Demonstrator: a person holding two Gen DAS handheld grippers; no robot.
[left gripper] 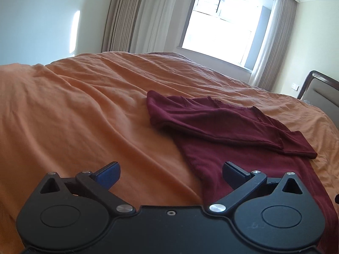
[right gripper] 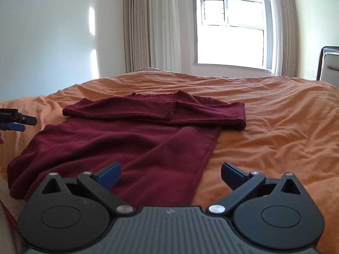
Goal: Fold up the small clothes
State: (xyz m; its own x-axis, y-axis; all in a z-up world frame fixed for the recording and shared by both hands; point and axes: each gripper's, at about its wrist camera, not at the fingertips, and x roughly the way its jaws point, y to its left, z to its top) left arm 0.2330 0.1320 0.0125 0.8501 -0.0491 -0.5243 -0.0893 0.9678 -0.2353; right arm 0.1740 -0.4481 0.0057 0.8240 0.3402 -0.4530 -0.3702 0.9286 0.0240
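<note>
A dark red long-sleeved garment (right gripper: 127, 139) lies flat on the orange bedspread (right gripper: 275, 137), with both sleeves folded across its upper part. In the left wrist view the garment (left gripper: 222, 122) lies ahead and to the right. My left gripper (left gripper: 170, 171) is open and holds nothing, its right finger (left gripper: 234, 173) over the garment's left edge. My right gripper (right gripper: 170, 171) is open and holds nothing, straddling the garment's right hem near the bottom. The left gripper (right gripper: 19, 122) also shows at the left edge of the right wrist view, beside the garment.
The bedspread (left gripper: 74, 116) is wrinkled and stretches wide to the left and far side. A dark-framed headboard (left gripper: 320, 89) stands at the right. Behind the bed are a bright window (right gripper: 231, 31) and long curtains (right gripper: 152, 27).
</note>
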